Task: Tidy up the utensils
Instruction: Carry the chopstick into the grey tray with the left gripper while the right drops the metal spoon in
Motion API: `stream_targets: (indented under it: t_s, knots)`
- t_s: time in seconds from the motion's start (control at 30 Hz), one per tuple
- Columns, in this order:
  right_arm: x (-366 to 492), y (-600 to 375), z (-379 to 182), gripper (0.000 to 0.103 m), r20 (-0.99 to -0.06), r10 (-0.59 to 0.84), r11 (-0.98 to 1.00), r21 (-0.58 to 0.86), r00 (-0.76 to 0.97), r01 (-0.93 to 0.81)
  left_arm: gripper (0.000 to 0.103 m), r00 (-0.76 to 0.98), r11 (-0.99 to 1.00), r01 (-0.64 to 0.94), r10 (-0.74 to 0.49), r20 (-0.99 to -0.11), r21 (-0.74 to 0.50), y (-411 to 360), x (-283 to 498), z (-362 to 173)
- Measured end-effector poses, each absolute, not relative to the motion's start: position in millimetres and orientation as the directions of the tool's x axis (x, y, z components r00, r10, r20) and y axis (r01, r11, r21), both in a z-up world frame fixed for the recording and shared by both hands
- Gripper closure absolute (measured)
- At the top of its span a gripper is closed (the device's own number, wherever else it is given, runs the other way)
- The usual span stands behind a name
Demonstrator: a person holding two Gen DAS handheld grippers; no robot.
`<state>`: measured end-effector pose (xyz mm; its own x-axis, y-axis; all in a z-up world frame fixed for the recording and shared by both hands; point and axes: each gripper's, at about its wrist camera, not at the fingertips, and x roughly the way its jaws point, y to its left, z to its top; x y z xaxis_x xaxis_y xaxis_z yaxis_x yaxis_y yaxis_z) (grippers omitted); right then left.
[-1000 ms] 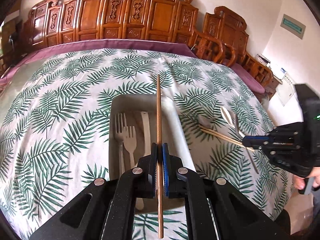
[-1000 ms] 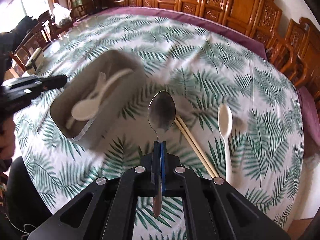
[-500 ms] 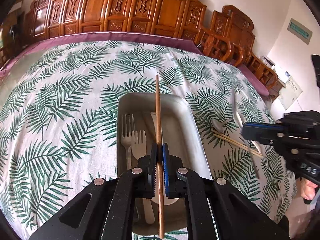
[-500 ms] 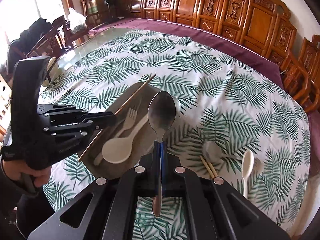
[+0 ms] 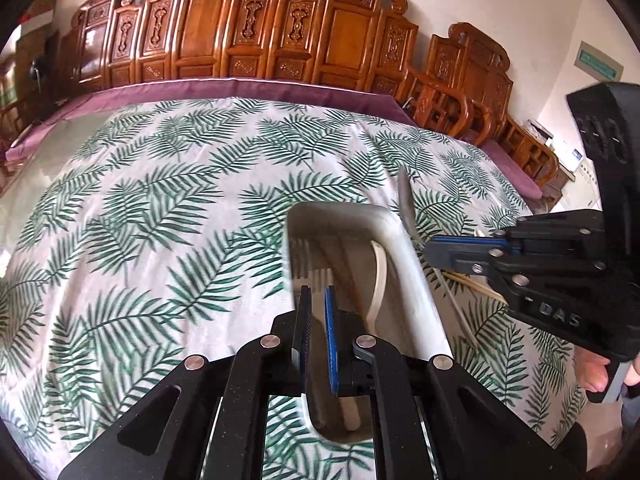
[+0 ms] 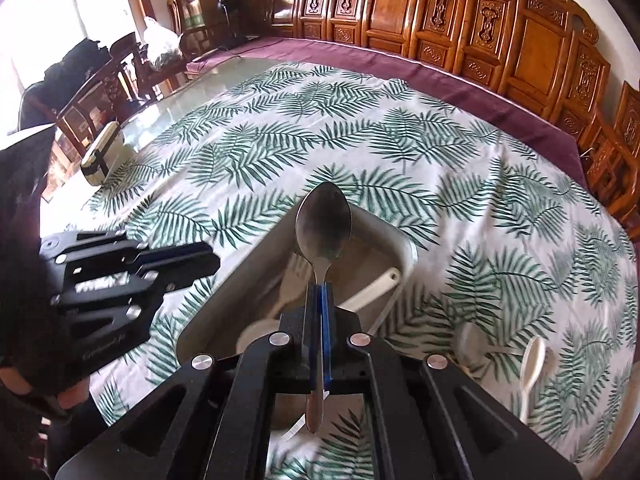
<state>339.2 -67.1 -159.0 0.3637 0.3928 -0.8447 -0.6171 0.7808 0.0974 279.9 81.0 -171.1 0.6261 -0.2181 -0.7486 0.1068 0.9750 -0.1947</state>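
My tray [image 6: 406,250] holds forks [image 5: 310,258], a pale spoon [image 6: 370,286] and a chopstick [image 5: 340,276], blurred here; another white spoon [image 6: 534,356] lies on the cloth beside it. The chopstick I pinched a moment ago has left my left claw [image 5: 318,296], whose jaws stand nearly together, empty, tilted down over the tray's near end. My right claw [image 6: 318,292], also pointing down, has come over the tray, clenched on the metal spoon [image 6: 323,220].

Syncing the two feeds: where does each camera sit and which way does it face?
Left wrist: on the left gripper, angled down over its fingers at the tray; right gripper and hand at right.
Right wrist: on the right gripper, angled down over fingers gripping the metal spoon toward the tray; left gripper at left.
Shared: tray, leaf tablecloth, carved chairs.
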Motion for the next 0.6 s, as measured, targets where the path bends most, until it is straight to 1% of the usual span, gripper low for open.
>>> stream_targets:
  t_s: [0.27, 0.6]
  knots:
    - [344, -45, -180, 0.100, -0.852, 0.382, 0.814, 0.128, 0.357, -0.567, 0.097, 0.653, 0.983, 0.083, -0.178, -0.736, -0.164, 100, 268, -164]
    - [341, -42, -199, 0.099, -0.861, 0.377, 0.832, 0.152, 0.342, -0.533, 0.097, 0.668, 0.984, 0.082, -0.174, -0.724, -0.161, 104, 269, -157]
